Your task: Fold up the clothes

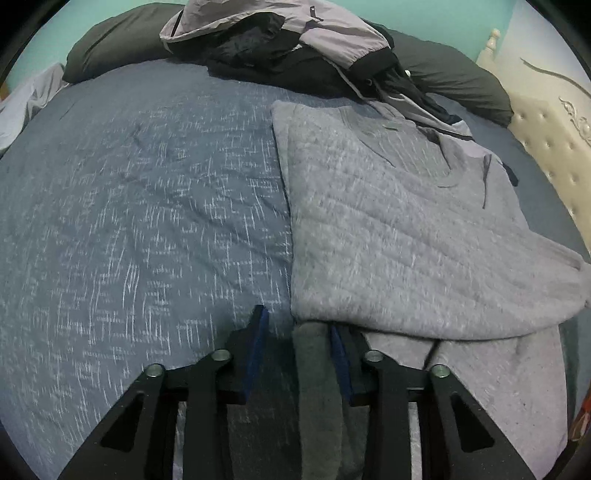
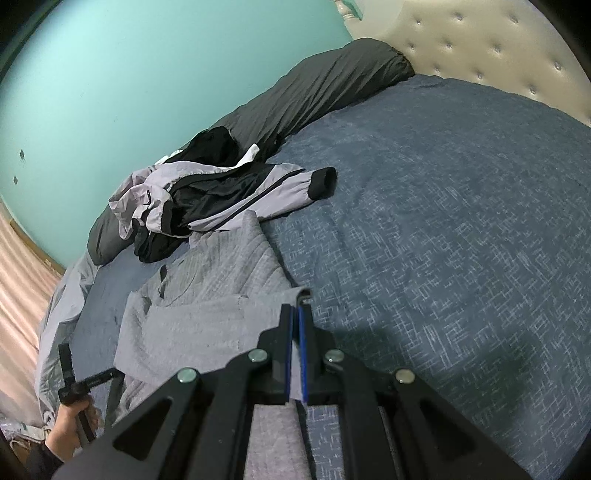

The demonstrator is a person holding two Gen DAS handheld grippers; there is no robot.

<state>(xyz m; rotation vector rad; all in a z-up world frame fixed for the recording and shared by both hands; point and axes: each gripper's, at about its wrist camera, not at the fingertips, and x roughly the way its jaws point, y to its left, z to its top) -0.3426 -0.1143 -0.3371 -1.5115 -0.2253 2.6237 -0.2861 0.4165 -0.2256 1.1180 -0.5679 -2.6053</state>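
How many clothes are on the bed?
2 that I can see. A grey sweater lies flat on the blue bedspread, nearest the tongs. A grey-and-black jacket is crumpled behind it by the dark pillows. More could hide under the jacket.

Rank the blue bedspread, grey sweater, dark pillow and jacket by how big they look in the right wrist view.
1. Blue bedspread, by far the largest.
2. Grey sweater, though it lies nearest the camera.
3 and 4. Dark pillow and grey-and-black jacket look alike, so no ranking between them.

The grey sweater's collar is partly covered by the jacket; its hem is cut off below.
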